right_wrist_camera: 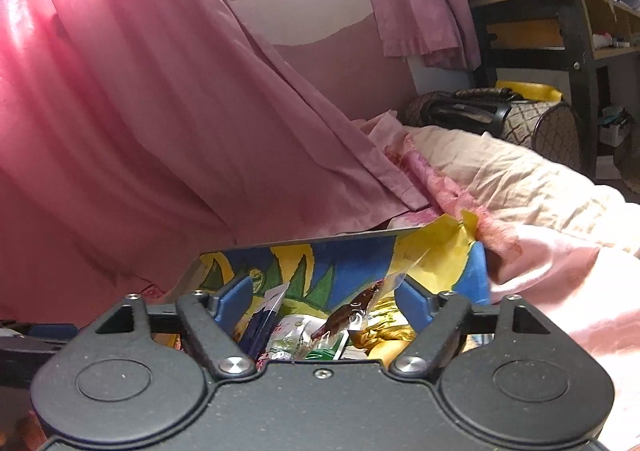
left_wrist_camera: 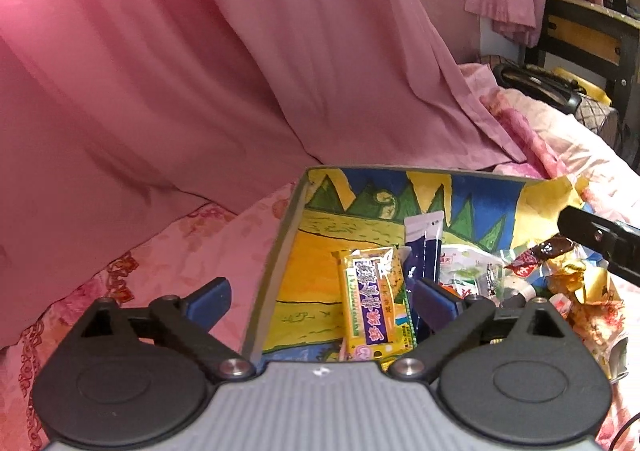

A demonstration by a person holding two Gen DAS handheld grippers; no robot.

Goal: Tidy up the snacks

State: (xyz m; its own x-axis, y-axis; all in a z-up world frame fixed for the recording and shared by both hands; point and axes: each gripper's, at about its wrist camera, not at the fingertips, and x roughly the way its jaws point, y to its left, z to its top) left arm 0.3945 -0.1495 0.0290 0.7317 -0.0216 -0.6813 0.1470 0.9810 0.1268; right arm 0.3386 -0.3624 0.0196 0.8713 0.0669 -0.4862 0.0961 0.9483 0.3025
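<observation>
Both pairs of blue-padded fingers [left_wrist_camera: 208, 301] [right_wrist_camera: 234, 301] are spread wide, gripping nothing. Below them, crinkly foil snack packets [left_wrist_camera: 374, 307] already lie in the colourfully painted open box [left_wrist_camera: 280, 251] on pink bedding [left_wrist_camera: 180, 251], so sorting seems largely done.

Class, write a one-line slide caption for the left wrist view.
Open left claw above a colourful box of snacks on a pink bedspread, a yellow packet in front.
</observation>
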